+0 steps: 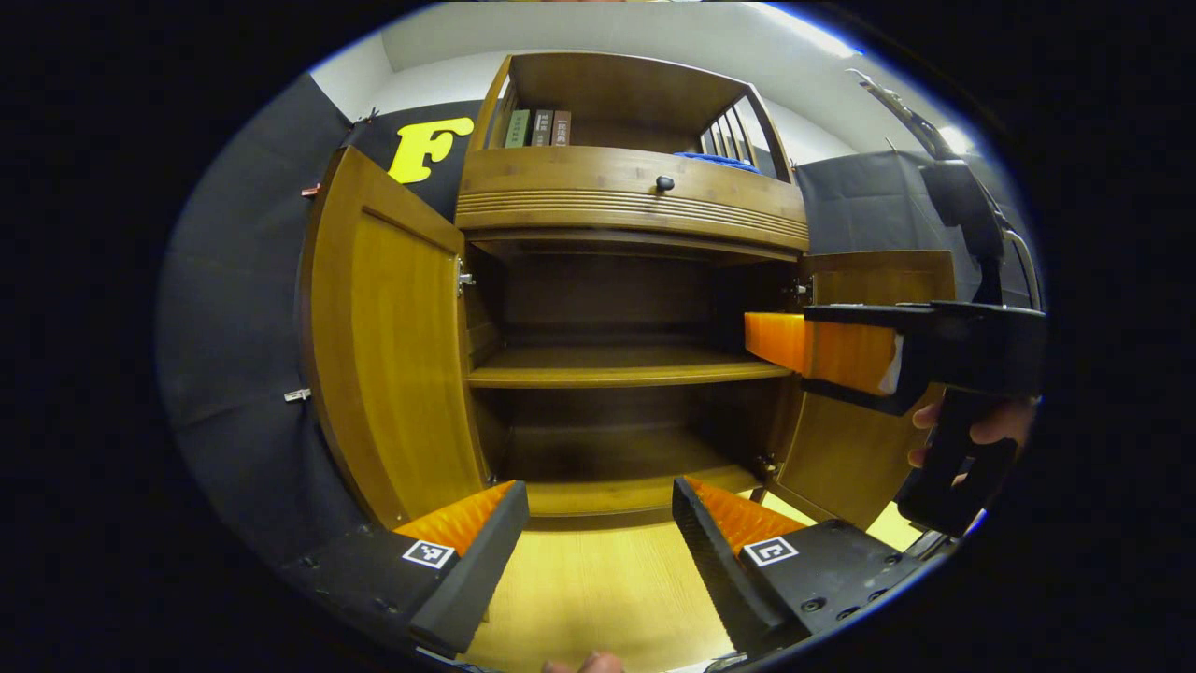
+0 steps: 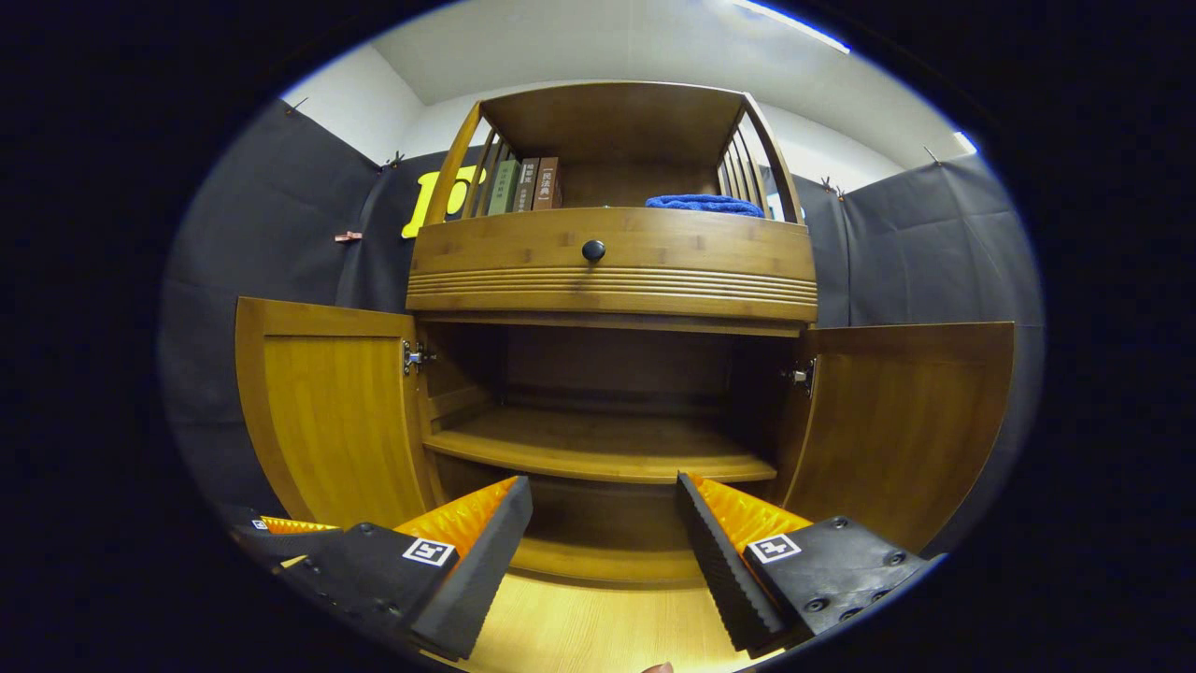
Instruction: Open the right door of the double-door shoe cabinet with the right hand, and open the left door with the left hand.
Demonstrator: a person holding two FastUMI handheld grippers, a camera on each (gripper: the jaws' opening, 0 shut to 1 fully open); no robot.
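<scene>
While both doors of the shoe cabinet point(image 2: 612, 280) stood swung outward, your left claw point(image 1: 598, 537) hung wide apart with nothing between its fingers, low before the cabinet's bottom edge over the wooden floor point(image 1: 598, 589); the left door point(image 1: 392, 336) leaned out on its hinge at the cabinet's left side, and the right door point(image 1: 855, 439) stood out at the right side; your right claw point(image 1: 775, 338) showed in the left gripper view in front of that right door, side-on, so I could not tell its gap there; your hand point(image 1: 981, 430) gripped its handle. From the right gripper view your right claw point(image 2: 603, 533) was spread wide and held nothing, facing the cabinet's middle shelf point(image 2: 598, 453); the left door point(image 2: 332, 411) and right door point(image 2: 911, 421) both lay flung open; a drawer with a dark knob point(image 2: 592, 250) sat above the opening; books point(image 2: 528, 184) stood at the top shelf's left end and a blue cloth point(image 2: 705, 204) lay at its right end.
</scene>
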